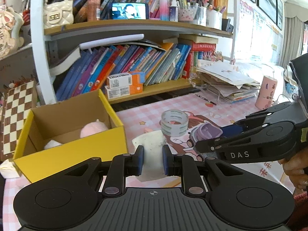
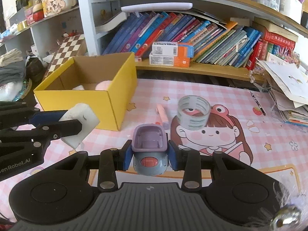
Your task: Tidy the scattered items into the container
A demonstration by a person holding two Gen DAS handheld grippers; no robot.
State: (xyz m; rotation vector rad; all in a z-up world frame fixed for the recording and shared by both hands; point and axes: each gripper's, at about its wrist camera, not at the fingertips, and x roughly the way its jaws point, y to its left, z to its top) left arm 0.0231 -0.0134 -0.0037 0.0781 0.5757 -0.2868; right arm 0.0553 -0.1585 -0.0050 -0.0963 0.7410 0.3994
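While both tongs are loaded, each load should go over the box (image 2: 107, 96) rim before release, well inside the walls. Left gripper (image 1: 153, 160) is clamped on a white eraser (image 1: 152, 150), right gripper (image 2: 148, 156) on a toy car (image 2: 149, 150), both just right of the box. Tape (image 2: 193, 111) and a pink tube (image 2: 162, 116) lie beyond on the mat.
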